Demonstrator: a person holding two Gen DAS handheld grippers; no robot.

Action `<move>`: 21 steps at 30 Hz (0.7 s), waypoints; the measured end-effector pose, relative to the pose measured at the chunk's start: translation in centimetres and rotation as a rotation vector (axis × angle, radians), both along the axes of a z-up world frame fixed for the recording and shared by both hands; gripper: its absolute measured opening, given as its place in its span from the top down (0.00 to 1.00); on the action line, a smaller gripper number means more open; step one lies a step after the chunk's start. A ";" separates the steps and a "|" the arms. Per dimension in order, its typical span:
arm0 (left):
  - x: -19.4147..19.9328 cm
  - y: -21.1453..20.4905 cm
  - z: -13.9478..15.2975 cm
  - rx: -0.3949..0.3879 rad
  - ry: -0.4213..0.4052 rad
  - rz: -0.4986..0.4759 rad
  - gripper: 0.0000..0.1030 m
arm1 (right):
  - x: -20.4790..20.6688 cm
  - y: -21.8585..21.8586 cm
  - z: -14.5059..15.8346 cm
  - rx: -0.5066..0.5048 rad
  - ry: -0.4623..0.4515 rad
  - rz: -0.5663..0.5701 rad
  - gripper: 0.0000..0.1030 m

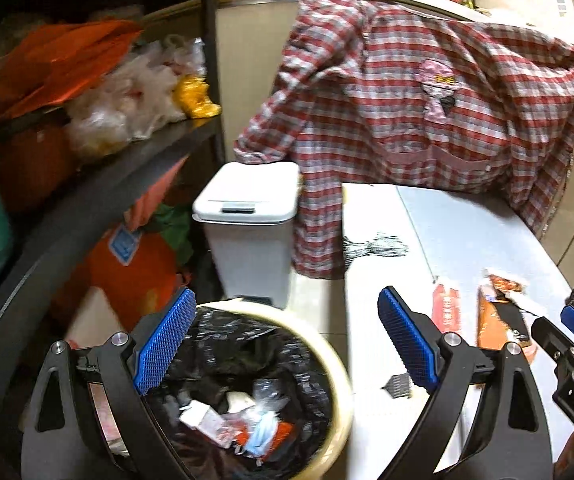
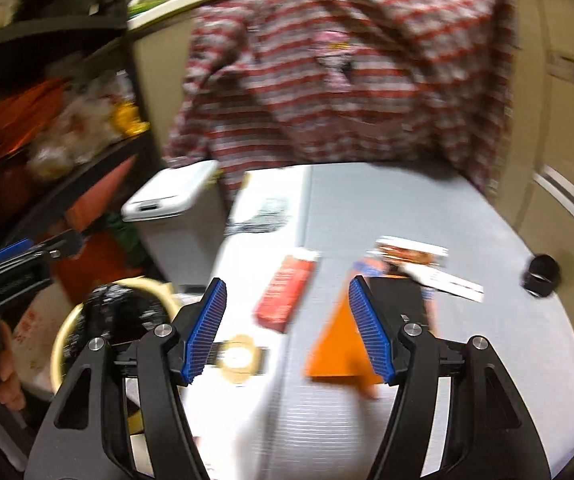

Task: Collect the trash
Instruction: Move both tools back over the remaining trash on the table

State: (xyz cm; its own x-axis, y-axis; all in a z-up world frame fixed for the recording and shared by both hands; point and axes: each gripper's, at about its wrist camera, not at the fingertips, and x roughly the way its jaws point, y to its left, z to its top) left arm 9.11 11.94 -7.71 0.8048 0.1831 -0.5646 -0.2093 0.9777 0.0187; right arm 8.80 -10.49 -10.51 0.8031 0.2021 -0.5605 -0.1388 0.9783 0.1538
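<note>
My left gripper stands open and empty above a cream-rimmed bin lined with a black bag; crumpled wrappers lie at its bottom. My right gripper hangs open, with nothing between its pads, above the grey table. On the table lie a red packet, an orange wrapper and a torn white-and-orange wrapper. The same red packet and orange wrapper show in the left wrist view, with the right gripper at its right edge. The bin sits left of the table.
A white lidded bin stands behind the cream one. A plaid shirt hangs over the counter behind the table. Dark shelves at the left hold bags. A small black cylinder stands on the table's right. A hand grips the left tool.
</note>
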 end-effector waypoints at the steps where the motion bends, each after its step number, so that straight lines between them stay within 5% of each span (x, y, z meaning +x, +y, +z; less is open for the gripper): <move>1: 0.3 -0.8 0.0 -0.004 -0.002 -0.012 0.13 | 0.2 -1.1 -0.2 -0.001 -0.003 -0.028 0.38; 5: 1.3 -3.2 -0.2 -0.014 -0.001 -0.055 0.13 | 0.6 -4.5 -1.4 0.006 -0.003 -0.090 0.38; 11: 1.9 -6.1 -0.8 0.017 0.002 -0.112 0.13 | 2.5 -8.5 -4.8 0.027 0.079 -0.116 0.56; 21: 2.8 -7.2 -1.2 0.021 0.015 -0.133 0.13 | 5.2 -7.8 -8.4 -0.017 0.202 -0.038 0.57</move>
